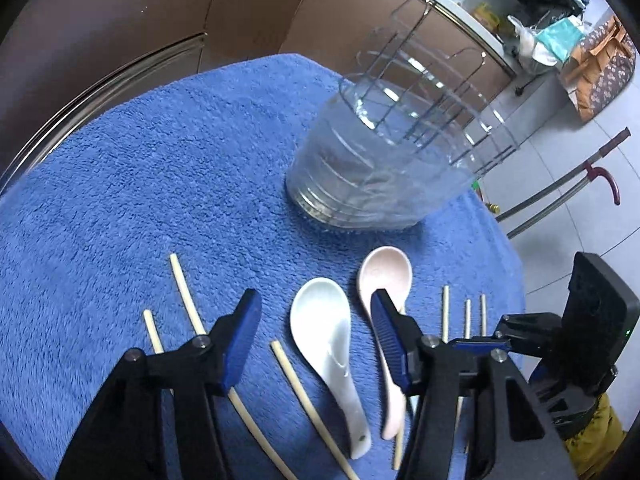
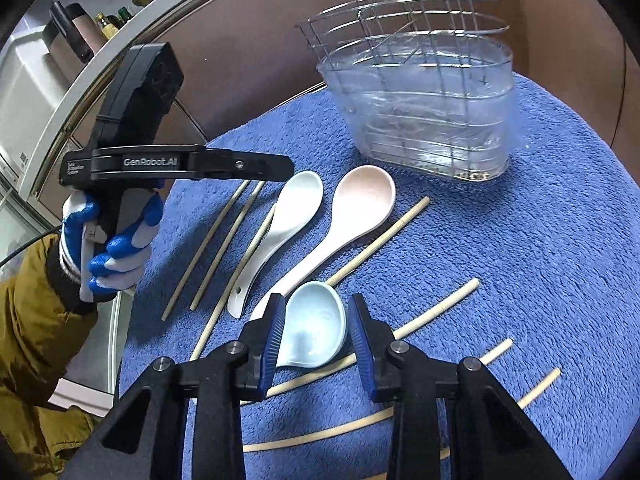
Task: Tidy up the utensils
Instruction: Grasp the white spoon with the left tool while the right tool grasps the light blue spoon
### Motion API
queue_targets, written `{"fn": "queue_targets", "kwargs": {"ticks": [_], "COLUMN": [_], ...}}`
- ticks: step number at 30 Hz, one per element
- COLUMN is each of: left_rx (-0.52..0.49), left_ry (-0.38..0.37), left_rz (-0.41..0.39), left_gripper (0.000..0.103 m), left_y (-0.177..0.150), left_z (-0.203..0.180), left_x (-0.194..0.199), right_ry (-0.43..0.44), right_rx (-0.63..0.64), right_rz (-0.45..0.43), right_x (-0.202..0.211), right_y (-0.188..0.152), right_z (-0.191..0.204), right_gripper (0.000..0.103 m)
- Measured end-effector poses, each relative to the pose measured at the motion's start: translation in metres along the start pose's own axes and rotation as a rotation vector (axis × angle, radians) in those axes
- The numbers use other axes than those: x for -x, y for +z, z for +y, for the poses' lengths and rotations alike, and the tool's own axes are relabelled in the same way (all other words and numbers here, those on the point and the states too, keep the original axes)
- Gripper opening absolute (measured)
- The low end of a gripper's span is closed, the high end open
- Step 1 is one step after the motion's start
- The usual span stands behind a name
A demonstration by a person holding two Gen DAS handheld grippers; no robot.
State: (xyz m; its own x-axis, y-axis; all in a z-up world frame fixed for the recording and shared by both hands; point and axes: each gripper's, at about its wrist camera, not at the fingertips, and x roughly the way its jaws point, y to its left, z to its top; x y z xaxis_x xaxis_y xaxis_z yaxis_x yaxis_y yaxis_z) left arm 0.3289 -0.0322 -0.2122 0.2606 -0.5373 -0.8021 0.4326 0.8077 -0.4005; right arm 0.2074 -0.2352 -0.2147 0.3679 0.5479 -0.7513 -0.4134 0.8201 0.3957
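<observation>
So there's a blue towel (image 2: pixel 560 240) covering the table, with the wire rack (image 2: pixel 420 92) in its clear tub sitting at the far end, well apart from everything else. Closer to me the white spoon (image 1: pixel 324 344) and pink spoon (image 1: pixel 384 276) lie side by side, chopsticks (image 2: pixel 376 240) scattered around them. My left gripper (image 1: pixel 316 312) hangs wide open over the white spoon, holding nothing, and my right gripper (image 2: pixel 314 312) has its fingers narrowed either side of the pale blue spoon (image 2: pixel 316 332), can't tell if they're actually touching it.

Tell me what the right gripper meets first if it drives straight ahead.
Probably the light blue spoon: its bowl lies between the open fingers of the right gripper, though the height above it is unclear.
</observation>
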Motion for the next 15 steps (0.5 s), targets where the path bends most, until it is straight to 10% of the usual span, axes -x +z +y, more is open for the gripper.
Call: {"fn": "queue_targets", "kwargs": {"ticks": [15], "left_rx": [0.003], "left_ry": [0.006], "left_rz": [0.076], "left_gripper": [0.011], "left_y": [0.004], "left_z": [0.001], "left_x": [-0.031], "right_ry": [0.002], "right_rx": [0.006], "right_rz": [0.054], "right_x": [-0.019], "right_y": [-0.005], "right_z": [-0.006], "right_gripper": [0.010]}}
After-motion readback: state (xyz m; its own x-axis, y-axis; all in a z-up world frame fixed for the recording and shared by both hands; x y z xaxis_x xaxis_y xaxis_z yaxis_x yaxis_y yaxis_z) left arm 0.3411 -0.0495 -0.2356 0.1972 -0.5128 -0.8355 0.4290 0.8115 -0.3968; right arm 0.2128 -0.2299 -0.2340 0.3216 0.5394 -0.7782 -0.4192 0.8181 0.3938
